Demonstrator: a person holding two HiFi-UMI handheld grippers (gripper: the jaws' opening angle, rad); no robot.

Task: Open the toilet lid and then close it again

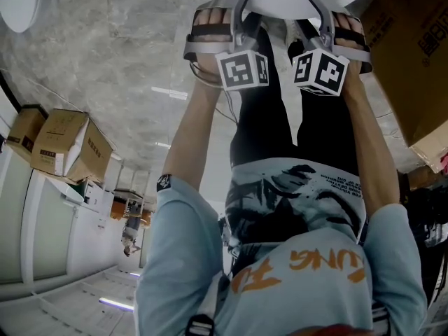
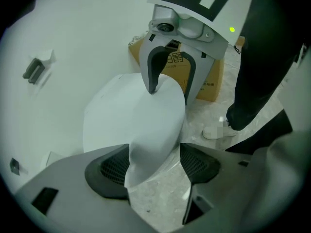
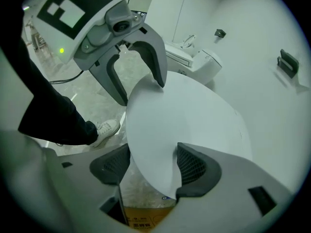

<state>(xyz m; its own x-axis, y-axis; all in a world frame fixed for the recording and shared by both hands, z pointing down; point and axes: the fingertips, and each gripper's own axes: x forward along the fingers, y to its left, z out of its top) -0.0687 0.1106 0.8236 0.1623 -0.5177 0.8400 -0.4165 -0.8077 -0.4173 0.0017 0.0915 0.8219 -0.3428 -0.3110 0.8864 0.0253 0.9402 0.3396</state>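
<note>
A person's two hand-held grippers meet at the rim of a white toilet lid, which stands raised off the floor between them, just in front of a plain white wall. The left gripper has its jaws parted and straddles the lid's edge, with one pad against the plastic and the other clear of it. The right gripper, facing it from the opposite side, is likewise spread over the rim rather than clamped. Two marker cubes sit side by side beneath the lid in the head view. Around the fixture there is a printed cardboard box just behind the lid on the grey marbled floor, two more boxes stacked off to one side, and a large one close by the right arm. A second toilet stands farther along the wall, with two small dark wall fittings above. One white shoe and a dark trouser leg stand beside the lid.
</note>
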